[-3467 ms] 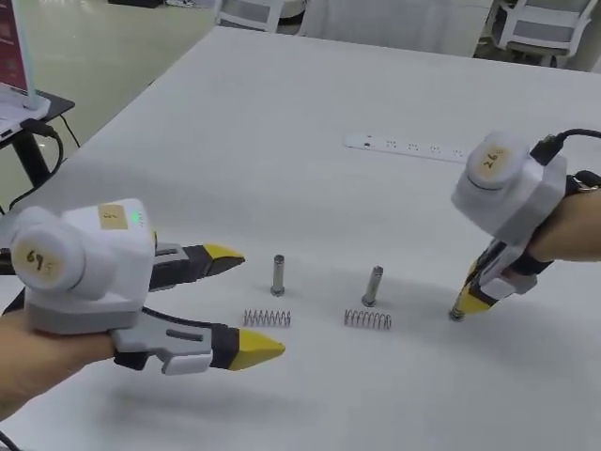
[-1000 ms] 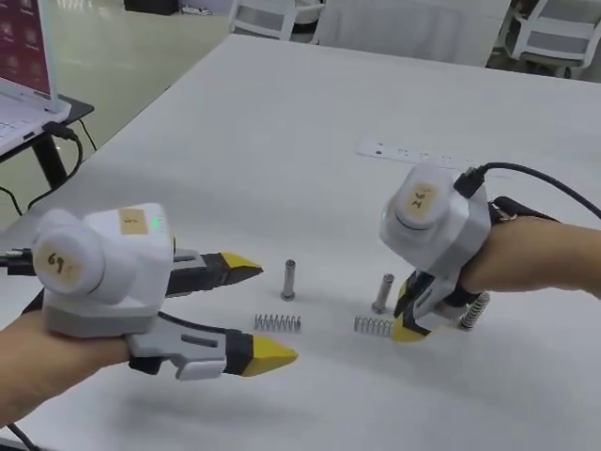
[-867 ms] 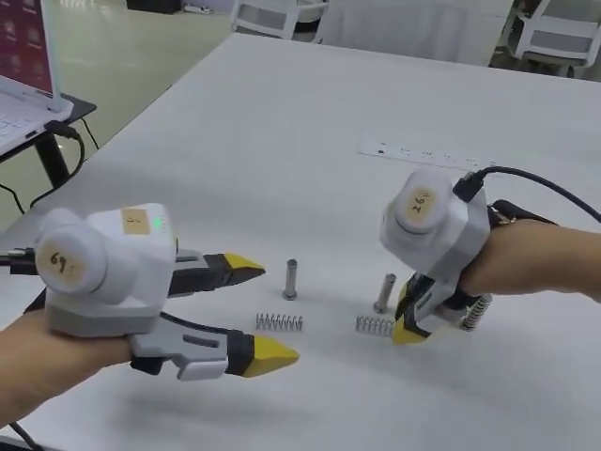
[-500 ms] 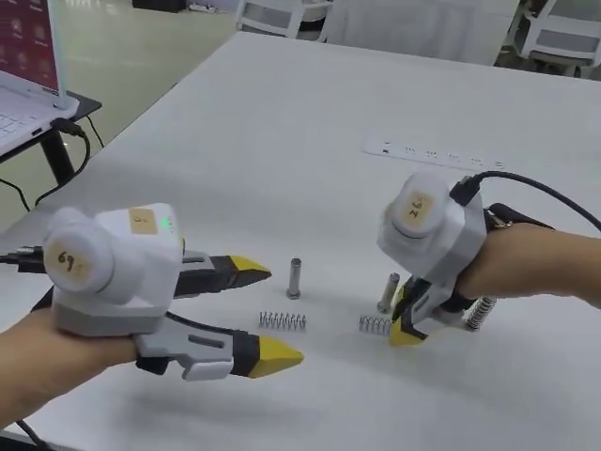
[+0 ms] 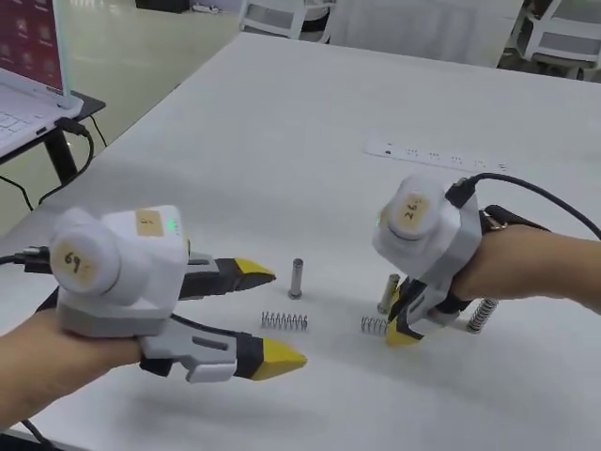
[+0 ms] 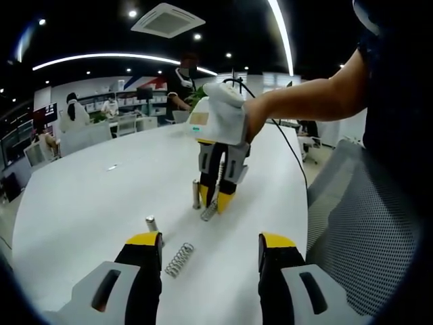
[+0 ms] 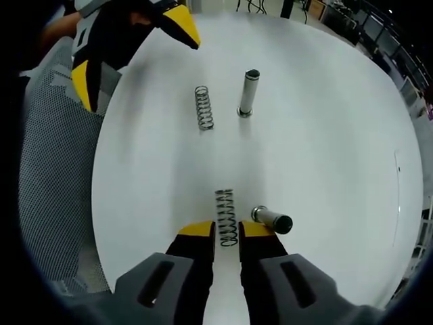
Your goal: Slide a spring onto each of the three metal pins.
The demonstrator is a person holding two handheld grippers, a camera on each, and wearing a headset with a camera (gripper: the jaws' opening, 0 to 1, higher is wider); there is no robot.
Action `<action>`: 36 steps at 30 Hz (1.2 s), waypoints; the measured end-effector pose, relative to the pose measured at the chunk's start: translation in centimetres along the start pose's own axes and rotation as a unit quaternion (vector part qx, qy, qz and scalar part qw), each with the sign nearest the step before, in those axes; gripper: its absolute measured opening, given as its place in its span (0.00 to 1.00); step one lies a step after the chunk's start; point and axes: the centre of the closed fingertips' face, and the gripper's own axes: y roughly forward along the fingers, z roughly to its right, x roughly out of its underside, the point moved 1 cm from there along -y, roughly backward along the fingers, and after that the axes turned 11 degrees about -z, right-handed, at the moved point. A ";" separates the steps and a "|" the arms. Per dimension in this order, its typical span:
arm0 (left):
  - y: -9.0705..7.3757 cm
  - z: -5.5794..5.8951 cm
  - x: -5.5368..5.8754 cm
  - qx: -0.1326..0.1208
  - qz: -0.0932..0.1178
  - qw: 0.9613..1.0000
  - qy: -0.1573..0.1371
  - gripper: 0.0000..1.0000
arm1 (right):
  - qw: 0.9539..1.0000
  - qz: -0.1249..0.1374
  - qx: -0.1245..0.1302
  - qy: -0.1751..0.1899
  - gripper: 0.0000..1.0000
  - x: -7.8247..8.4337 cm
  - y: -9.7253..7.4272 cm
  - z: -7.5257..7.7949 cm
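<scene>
Two bare metal pins (image 5: 297,278) (image 5: 388,293) stand upright on the white table. A third pin at the right wears a spring (image 5: 483,314). One loose spring (image 5: 284,321) lies in front of the left pin. My right gripper (image 5: 402,329) points down at the second loose spring (image 5: 373,325). In the right gripper view its jaws (image 7: 227,233) are pinched on the near end of that spring (image 7: 226,211), beside the middle pin (image 7: 272,219). My left gripper (image 5: 272,315) hovers open near the other spring (image 6: 179,258), holding nothing.
A white power strip (image 5: 432,155) lies further back on the table (image 5: 282,141). A laptop on a stand (image 5: 23,85) is off the table's left edge. A mesh chair (image 6: 365,223) is near the front edge. A cable (image 5: 535,193) trails from my right gripper.
My right gripper left the rightmost pin, which now carries a spring, moved left and came down onto the spring by the middle pin. The left gripper has stayed open in place.
</scene>
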 end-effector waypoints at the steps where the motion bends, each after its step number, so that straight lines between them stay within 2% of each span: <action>1: 0.0 0.0 0.0 0.000 0.000 1.000 0.000 0.52 | 1.000 0.000 0.001 0.000 0.10 0.0 0.0 0.0; 11: 0.4 0.4 -0.4 0.008 -0.001 1.000 0.007 0.51 | 1.000 -0.002 0.004 -0.003 0.08 0.2 -0.1 -0.2; 16: 0.7 0.7 -0.6 0.014 -0.003 1.000 0.013 0.50 | 1.000 0.000 0.001 -0.004 0.08 0.2 -1.0 -0.9; 25: 1.4 1.4 -1.9 0.027 -0.001 0.999 0.033 0.47 | 1.000 0.008 0.005 -0.009 0.08 0.1 -4.5 -2.1; 36: 2.1 2.1 -4.6 0.052 0.010 0.997 0.062 0.40 | 0.999 0.029 0.009 -0.036 0.08 -1.2 -8.7 -4.3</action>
